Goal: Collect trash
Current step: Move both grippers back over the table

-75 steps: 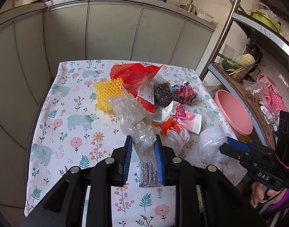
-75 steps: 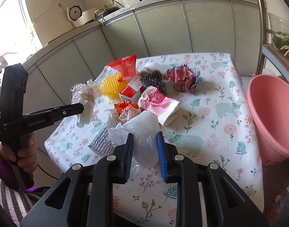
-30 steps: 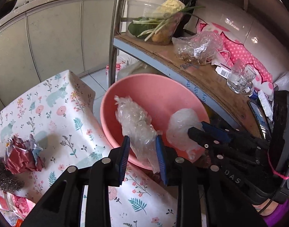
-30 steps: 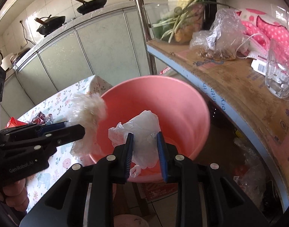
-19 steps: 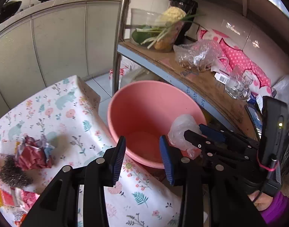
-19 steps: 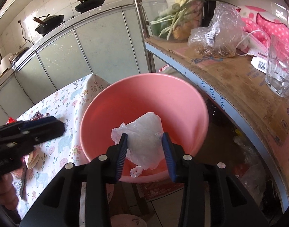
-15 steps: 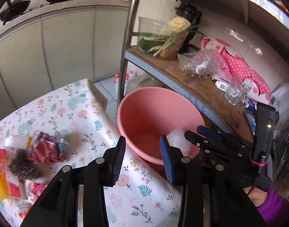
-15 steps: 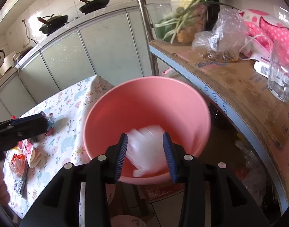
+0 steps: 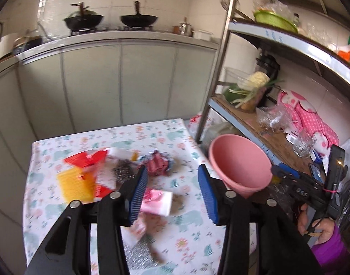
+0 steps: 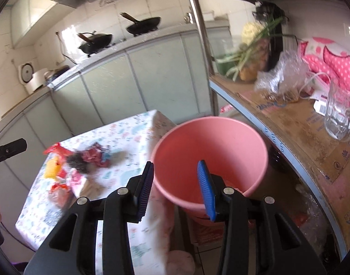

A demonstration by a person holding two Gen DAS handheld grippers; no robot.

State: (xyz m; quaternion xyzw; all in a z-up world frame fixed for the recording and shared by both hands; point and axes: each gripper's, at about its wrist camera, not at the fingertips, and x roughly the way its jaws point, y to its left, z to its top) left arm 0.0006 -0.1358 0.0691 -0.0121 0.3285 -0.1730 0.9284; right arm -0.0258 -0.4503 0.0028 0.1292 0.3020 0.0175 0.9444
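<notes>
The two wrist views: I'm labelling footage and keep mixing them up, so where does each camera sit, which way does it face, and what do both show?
Left wrist: rides the left gripper, looking down over the floral table and its trash; jaws open and empty; the person's other hand shows.
Right wrist: rides the right gripper, facing the pink bucket beside the table; jaws open and empty.
Shared: bucket, table, crumpled red wrapper, shelf.

"DAS" on the right tool [image 9: 281,171] (faint).
</notes>
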